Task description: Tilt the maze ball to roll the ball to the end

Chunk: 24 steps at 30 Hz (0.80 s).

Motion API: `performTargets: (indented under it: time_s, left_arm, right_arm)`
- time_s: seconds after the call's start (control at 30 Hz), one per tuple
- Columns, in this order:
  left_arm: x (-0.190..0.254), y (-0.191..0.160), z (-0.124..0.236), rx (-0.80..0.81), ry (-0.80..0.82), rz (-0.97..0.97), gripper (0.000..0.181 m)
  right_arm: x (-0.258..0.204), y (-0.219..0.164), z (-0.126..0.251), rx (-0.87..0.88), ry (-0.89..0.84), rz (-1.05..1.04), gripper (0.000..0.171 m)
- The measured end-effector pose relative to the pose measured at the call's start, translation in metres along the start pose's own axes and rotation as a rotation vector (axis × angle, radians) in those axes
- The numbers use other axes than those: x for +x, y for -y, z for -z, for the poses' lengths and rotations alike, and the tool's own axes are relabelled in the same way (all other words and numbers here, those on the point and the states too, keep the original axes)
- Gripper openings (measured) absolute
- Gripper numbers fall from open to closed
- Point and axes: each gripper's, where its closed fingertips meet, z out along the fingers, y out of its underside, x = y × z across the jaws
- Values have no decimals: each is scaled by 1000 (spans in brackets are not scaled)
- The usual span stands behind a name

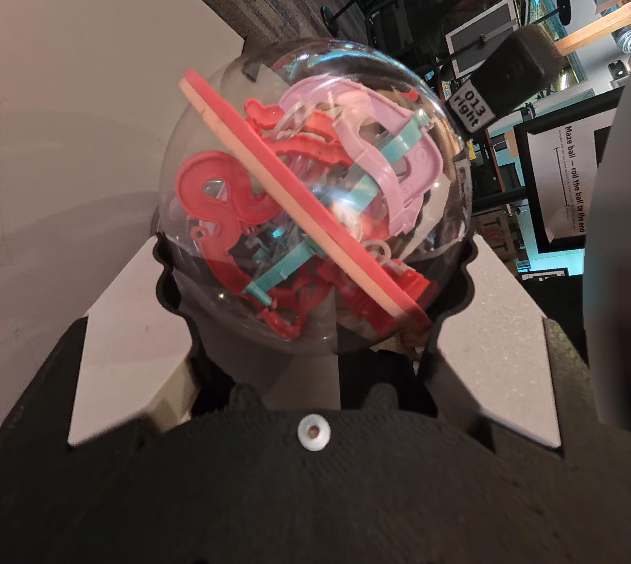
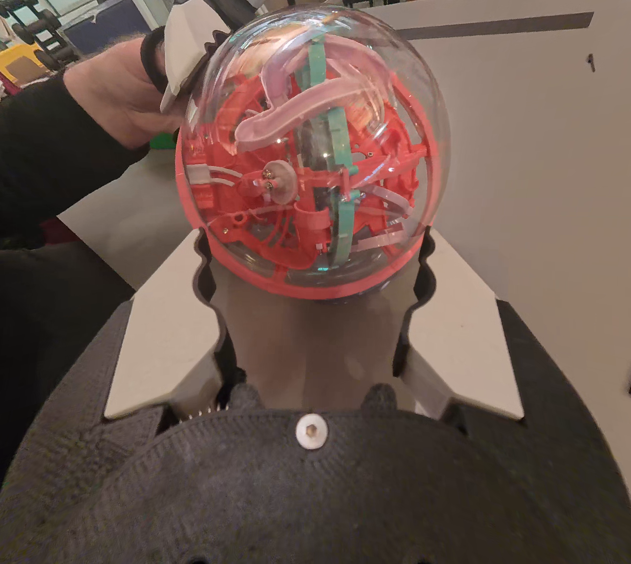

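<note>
I hold the maze ball (image 1: 316, 192) between both of my claws, lifted above the white worktop (image 2: 512, 172). My left claw (image 1: 314, 274) is spread wide around the clear sphere, its wavy black inner edges pressed against the shell at about 8 and 4 o'clock in the left wrist view. There the coral equator ring (image 1: 290, 202) runs as a slanted band from 10 o'clock down to 4 o'clock, with pink, coral and teal tracks on either side of it.

My right claw (image 2: 312, 260) is likewise wide, its tips touching the lower sides of the sphere at 8 and 4 o'clock in the right wrist view. There the ring curves around the left and bottom of the sphere, and a teal strip (image 2: 336, 151) stands nearly upright through the middle. I cannot make out the small rolling ball among the tracks.

In the right wrist view, the left claw shows at 10 o'clock of the sphere, touching it, with a hand (image 2: 116, 93) in a dark sleeve behind it. In the left wrist view, the right claw's black body sits at 2 o'clock, against the shell.
</note>
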Motion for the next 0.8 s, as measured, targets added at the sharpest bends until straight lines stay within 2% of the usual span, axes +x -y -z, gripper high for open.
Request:
performTargets:
  time_s: [0.27,0.4,0.6,0.8]
  left_arm:
    - [0,0,-1,8,-8,9,157]
    - [0,-1,-2,4,-13,19,157]
    - [0,0,-2,17,-34,57,157]
    - [2,-1,-4,10,-38,65,157]
  right_arm:
    - [-7,-8,-7,-8,-29,145,143]
    - [1,-10,-9,-21,-116,208,135]
    - [1,-7,-8,37,-100,177,132]
    - [1,-8,-6,4,-89,171,131]
